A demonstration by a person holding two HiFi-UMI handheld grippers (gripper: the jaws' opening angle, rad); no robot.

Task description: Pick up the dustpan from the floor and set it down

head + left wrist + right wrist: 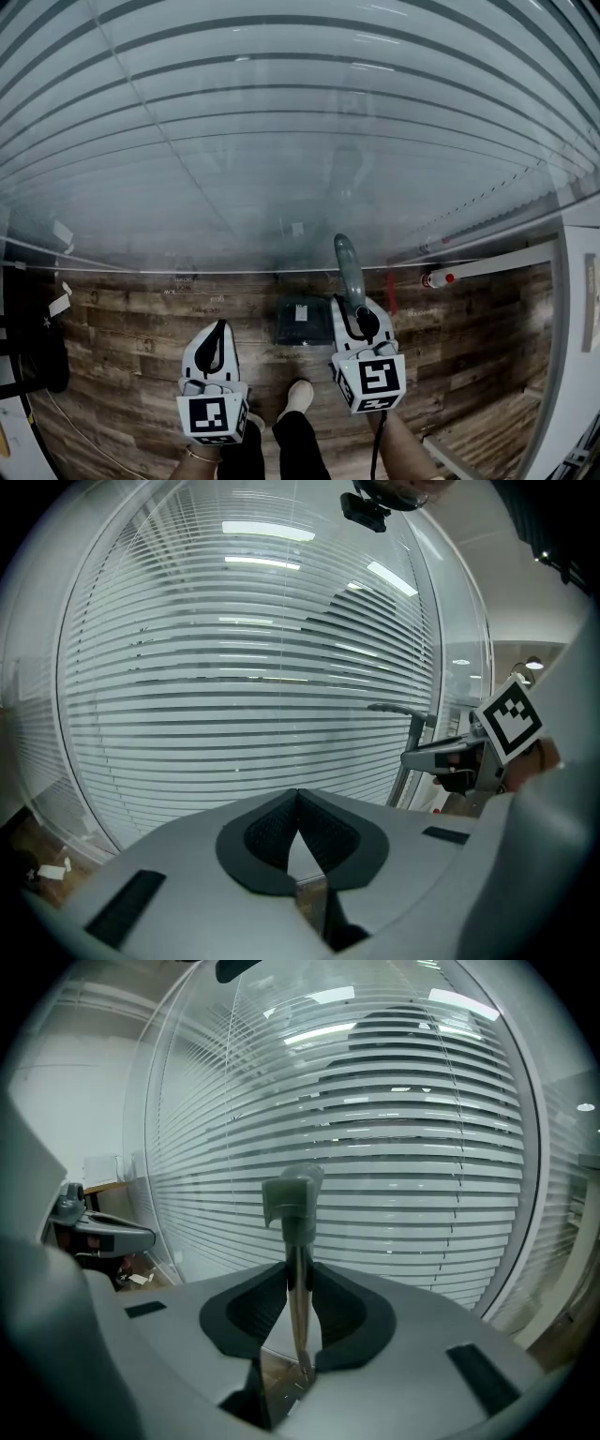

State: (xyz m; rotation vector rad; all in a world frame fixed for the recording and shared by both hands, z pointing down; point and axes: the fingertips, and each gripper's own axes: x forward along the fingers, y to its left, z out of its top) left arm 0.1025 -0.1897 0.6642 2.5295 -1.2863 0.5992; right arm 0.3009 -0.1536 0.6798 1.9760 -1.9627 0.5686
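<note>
Right claw is clamped on the slim grey-green plastic handle of the dustpan, shaft upright between ribbed black pads. The grip probably lets the dark boxy pan hang level. Pan sits over the wood-plank floor, contact unclear. Left claw is closed, empty, held aside.

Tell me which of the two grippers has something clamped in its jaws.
The right gripper: its jaws are shut on the dustpan handle. The left gripper has its jaws closed together with nothing between them.
</note>
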